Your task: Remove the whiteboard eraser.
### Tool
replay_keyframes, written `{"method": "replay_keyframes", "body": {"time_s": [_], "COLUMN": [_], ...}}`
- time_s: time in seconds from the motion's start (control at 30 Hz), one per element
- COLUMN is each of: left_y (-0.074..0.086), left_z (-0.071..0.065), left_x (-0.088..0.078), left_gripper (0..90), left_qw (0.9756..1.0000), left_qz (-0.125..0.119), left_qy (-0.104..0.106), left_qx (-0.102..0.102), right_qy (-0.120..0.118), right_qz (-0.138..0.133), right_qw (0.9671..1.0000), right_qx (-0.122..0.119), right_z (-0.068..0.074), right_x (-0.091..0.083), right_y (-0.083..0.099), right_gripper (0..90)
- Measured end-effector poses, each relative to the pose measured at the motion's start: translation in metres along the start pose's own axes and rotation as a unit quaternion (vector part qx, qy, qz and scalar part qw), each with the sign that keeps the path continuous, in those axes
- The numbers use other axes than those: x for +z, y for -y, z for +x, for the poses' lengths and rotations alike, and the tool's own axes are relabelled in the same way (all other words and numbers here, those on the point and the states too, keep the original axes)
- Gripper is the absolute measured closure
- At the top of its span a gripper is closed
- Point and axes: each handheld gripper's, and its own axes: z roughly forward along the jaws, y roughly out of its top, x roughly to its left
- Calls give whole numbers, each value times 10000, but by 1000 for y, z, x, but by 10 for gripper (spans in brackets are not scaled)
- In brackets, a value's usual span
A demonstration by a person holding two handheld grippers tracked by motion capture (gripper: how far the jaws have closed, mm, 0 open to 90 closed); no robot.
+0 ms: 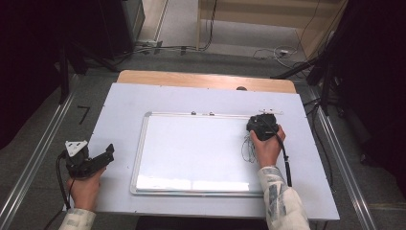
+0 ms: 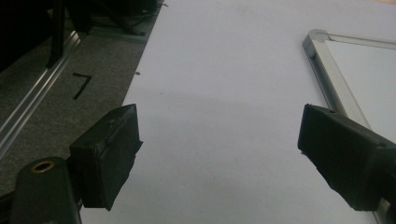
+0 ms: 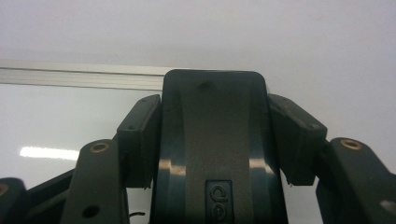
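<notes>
The right claw (image 3: 215, 140) is clamping a dark eraser (image 3: 215, 140), its pads pressing on both of the eraser's long sides. The eraser is sitting flat on the whiteboard (image 1: 191, 148), near the top right corner, close under the metal frame (image 3: 79, 77). In the high view the right hand (image 1: 267, 143) is resting over the board's right edge, with faint scribbles (image 1: 248, 146) just to its left, waiting to be wiped.

The left claw (image 2: 219, 154) is standing wide apart and holding nothing, hovering low over the white counter (image 2: 224, 70) to the left of the board, with the left hand (image 1: 86, 184) at the near edge.

What worries me is the board itself. Nothing is pinning it down, and it is lying loose on a smooth counter, so a firm sideways wipe is likely to drag it along rather than clean it. The left claw is well apart from the frame and is giving no help there.

The eraser is also starting close to the frame, so a stroke upward is liable to bump the rail and twist the eraser in the grip. The grip is only on the sides, so tilting the hand could lift one end of the felt and leave streaks. The cable (image 1: 286, 160) trailing from the right claw is lying by the board's edge and might snag there on a long stroke.
</notes>
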Motion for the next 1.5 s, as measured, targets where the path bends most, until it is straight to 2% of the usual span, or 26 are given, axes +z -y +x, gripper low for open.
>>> {"method": "replay_keyframes", "body": {"time_s": [0.13,0.47,0.7,0.93,1.5], "left_y": [0,0,0,0,0], "left_z": [0,0,0,0,1], "left_x": [0,0,1,0,0], "left_gripper": [135,135,135,135,135], "left_qw": [10000,10000,10000,10000,10000], "left_qz": [5,14,17,14,16], "left_qy": [1,3,3,4,-5], "left_qx": [-1,-1,13,0,-11], "right_qy": [12,-143,-206,-115,-224], "right_qz": [-14,47,-3,-34,-9], "right_qw": [10000,9999,9997,9999,9996], "right_qx": [-7,43,152,113,162], "right_z": [1,-3,-4,-2,-4], "right_x": [0,0,1,2,-2], "right_y": [0,0,2,3,3], "right_gripper": [385,387,382,378,393]}}
